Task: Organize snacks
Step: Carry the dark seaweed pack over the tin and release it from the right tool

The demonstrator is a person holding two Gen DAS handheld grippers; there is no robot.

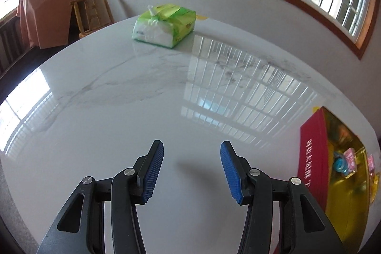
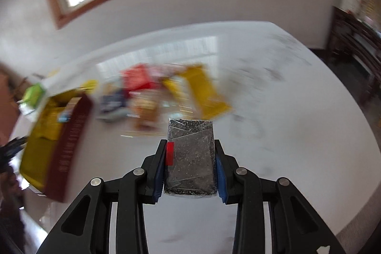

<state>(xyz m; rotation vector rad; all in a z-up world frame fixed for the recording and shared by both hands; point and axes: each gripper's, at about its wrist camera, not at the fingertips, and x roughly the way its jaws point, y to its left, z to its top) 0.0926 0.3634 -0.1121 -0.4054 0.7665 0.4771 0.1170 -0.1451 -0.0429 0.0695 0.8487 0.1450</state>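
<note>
Between the right gripper pads a small dark speckled packet is clamped by its side edges, above the table. Judged light, crinkly, slippery; mid-body hold advised. Left gripper is parted, empty; red box lies alongside.

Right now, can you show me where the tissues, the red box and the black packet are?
tissues (image 1: 164,24), left wrist view, on the pack's green top.
red box (image 1: 312,156), left wrist view, on its red side wall.
black packet (image 2: 190,154), right wrist view, on its speckled front, between the right gripper's fingers.
</note>
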